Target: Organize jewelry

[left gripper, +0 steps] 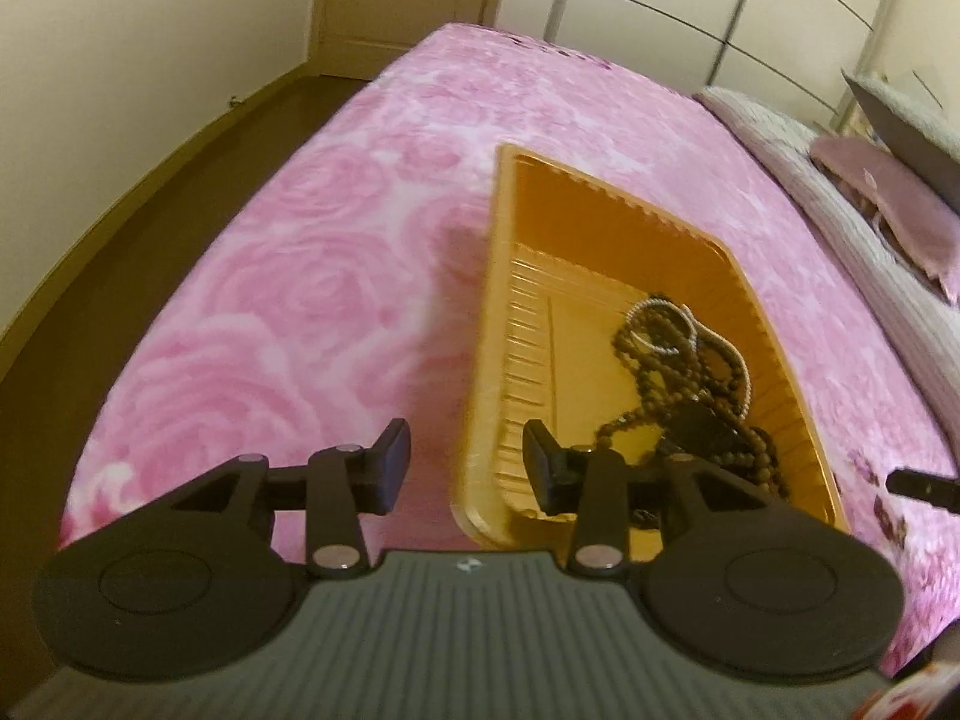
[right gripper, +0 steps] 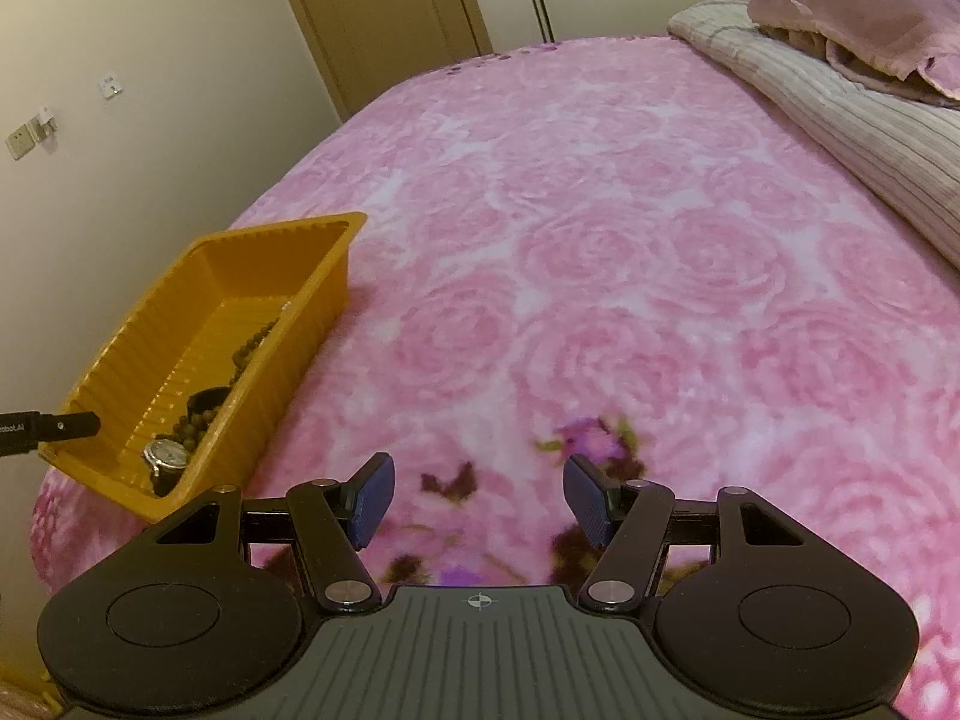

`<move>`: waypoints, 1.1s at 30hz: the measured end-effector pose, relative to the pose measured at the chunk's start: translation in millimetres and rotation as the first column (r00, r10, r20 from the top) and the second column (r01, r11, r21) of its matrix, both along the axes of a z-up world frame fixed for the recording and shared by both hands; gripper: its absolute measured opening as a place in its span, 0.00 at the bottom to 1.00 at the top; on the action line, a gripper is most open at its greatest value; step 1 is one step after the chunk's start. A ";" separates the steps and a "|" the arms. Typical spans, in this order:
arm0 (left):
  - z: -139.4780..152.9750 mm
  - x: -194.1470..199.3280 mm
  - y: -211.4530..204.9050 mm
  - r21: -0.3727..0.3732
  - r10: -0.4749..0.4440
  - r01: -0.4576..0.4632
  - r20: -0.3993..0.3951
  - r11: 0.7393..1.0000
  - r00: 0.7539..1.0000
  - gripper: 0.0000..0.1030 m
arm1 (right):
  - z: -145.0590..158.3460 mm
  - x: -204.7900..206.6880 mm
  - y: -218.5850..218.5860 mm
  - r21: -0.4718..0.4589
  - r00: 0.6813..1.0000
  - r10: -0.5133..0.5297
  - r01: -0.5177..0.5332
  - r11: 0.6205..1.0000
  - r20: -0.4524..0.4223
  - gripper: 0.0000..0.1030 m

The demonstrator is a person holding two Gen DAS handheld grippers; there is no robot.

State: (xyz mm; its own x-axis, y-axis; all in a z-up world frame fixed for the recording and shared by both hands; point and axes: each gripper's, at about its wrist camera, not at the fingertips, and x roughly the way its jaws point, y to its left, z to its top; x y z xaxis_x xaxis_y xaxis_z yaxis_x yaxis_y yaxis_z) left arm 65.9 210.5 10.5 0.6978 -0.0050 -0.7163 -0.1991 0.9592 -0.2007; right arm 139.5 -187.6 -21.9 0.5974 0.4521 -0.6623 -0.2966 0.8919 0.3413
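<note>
So the jewelry is all piled in the orange tray (left gripper: 600,228) sitting on the pink rose bedspread (left gripper: 288,252): brown bead necklaces (left gripper: 708,372) tangled with a pale chain (left gripper: 720,348) at lower right of the left wrist view, plus a wristwatch (right gripper: 165,455) near the tray's bottom corner at lower left of the right wrist view. The left gripper (left gripper: 467,461) hangs over the tray's near left rim with its fingers partway apart and nothing between them. The right gripper (right gripper: 478,495) has its fingers wide and empty over the bedspread, bottom centre of its view, well right of the tray.

"bot.AI" on left gripper (right gripper: 66,425)
</note>
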 end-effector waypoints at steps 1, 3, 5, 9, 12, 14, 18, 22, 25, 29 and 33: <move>1.3 -3.7 3.4 -0.004 0.014 -0.014 0.008 1.000 1.000 0.37 | 0.9 -0.9 1.0 0.002 1.000 -0.001 0.001 1.000 0.001 0.61; 4.3 -11.1 7.7 -0.030 0.025 -0.025 0.025 0.999 0.999 0.38 | 2.6 -2.7 4.2 0.008 1.000 -0.001 0.001 1.000 0.001 0.61; 8.9 -20.0 7.7 -0.037 0.040 -0.038 0.047 0.999 0.998 0.38 | 4.4 -5.9 6.9 0.014 1.000 0.005 -0.005 1.000 -0.001 0.61; 23.1 -34.6 0.5 -0.068 0.043 -0.035 0.110 0.997 0.993 0.47 | 5.9 -10.7 10.7 0.019 1.000 0.011 -0.011 1.000 -0.022 0.61; 35.8 -47.2 -14.9 -0.057 0.039 -0.030 0.165 0.998 0.986 0.65 | 7.6 -15.5 10.3 0.021 0.999 0.006 -0.005 1.000 -0.045 0.61; 41.7 -53.3 -32.3 -0.041 0.006 0.002 0.182 0.999 0.983 0.75 | 10.5 -20.2 8.6 0.018 0.998 0.001 0.000 1.000 -0.058 0.61; 41.8 -61.0 -74.2 0.020 -0.067 0.065 0.183 0.998 0.981 0.90 | 18.1 -34.3 1.9 0.012 0.998 -0.024 0.025 1.000 -0.059 0.61; 32.4 -69.8 -109.2 0.055 -0.120 0.113 0.149 0.992 0.982 0.98 | 23.8 -53.2 -2.0 -0.015 0.998 -0.024 0.023 1.000 -0.055 0.63; 24.4 -76.3 -129.0 0.068 -0.152 0.145 0.104 0.987 0.983 0.99 | 28.1 -69.5 -2.1 -0.043 0.999 -0.009 0.007 0.999 -0.041 0.65; 19.9 -81.3 -151.7 0.121 -0.149 0.145 0.022 0.982 0.989 1.00 | 27.8 -85.0 1.8 -0.079 0.999 -0.003 0.000 0.997 -0.038 0.67; 22.8 -87.1 -166.2 0.147 -0.133 0.133 -0.007 0.980 0.991 1.00 | 27.5 -98.5 2.8 -0.082 0.999 -0.002 -0.001 0.997 -0.041 0.67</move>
State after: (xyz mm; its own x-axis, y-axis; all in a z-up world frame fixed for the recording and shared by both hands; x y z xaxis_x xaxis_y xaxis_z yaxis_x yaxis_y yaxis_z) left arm -21.2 44.3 33.3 0.7000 0.0070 -0.7141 -0.0675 0.9961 -0.0563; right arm 41.1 -184.8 5.6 0.5692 0.3947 -0.7213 -0.2834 0.9177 0.2785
